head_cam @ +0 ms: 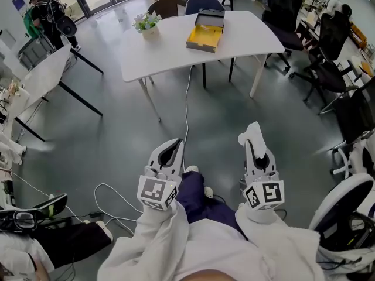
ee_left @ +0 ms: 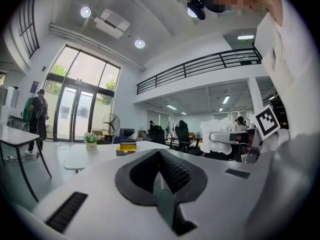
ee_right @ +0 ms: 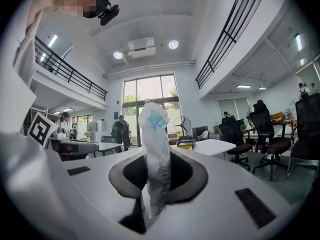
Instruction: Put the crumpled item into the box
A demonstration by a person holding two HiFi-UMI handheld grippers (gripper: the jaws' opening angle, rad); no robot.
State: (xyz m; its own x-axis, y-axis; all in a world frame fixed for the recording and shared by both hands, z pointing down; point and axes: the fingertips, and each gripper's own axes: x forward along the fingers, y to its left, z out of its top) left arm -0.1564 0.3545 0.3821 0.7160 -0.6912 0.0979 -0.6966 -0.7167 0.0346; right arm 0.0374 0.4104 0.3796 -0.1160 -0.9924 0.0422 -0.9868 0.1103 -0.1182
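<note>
**Matt plastic, crinkled wrapper, shiny floor**

The left gripper (ee_left: 160,156) and right gripper (ee_right: 152,184) have smooth matt white plastic shells and black ribbed pads (ee_left: 176,173). The crumpled item (ee_right: 156,149) looks like thin, crinkled white film. At twelve o'clock, the table (head_cam: 170,51) is smooth; the grey floor (head_cam: 129,139) is glossy.

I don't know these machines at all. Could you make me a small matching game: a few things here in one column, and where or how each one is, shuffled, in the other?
Things
1. crumpled item
2. box
3. potted plant
4. left gripper

Place or state
A. jaws together, nothing between them
B. lies open, yellow inside, on the white table
C. clamped in the right gripper
D. stands near the table's left end, as the head view shows it

Pairs: 1-C, 2-B, 3-D, 4-A
</note>
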